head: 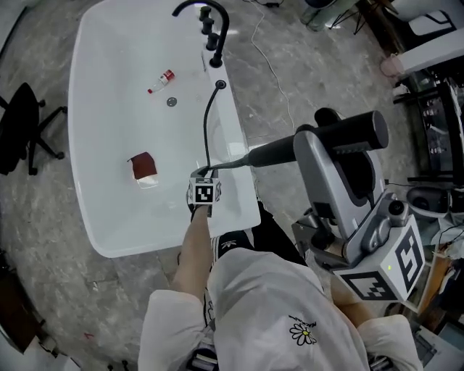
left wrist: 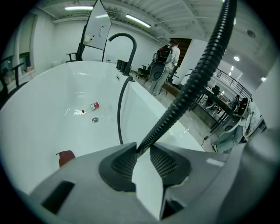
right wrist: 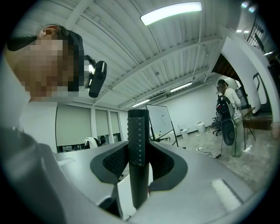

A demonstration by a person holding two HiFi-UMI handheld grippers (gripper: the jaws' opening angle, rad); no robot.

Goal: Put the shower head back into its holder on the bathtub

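The black shower head [head: 348, 132] lies roughly level in the air to the right of the white bathtub [head: 101, 217]. My right gripper [head: 310, 139] is shut on its ribbed handle [right wrist: 138, 140], which stands upright between the pads in the right gripper view. Its black corrugated hose [head: 209, 123] runs from a round socket [head: 220, 85] on the tub's right rim down to my left gripper [head: 206, 174]. That gripper hangs over the rim near the tub's front end. In the left gripper view the hose [left wrist: 197, 78] passes between the pad tips of the left gripper [left wrist: 142, 151], which pinch it.
A black arched faucet [head: 206, 14] with knobs stands on the rim beyond the socket. Inside the tub lie a small red-capped bottle [head: 161, 80], the drain [head: 172, 102] and a dark red object [head: 143, 167]. A black office chair [head: 22, 130] stands left of the tub; a white cable [head: 272, 65] crosses the floor.
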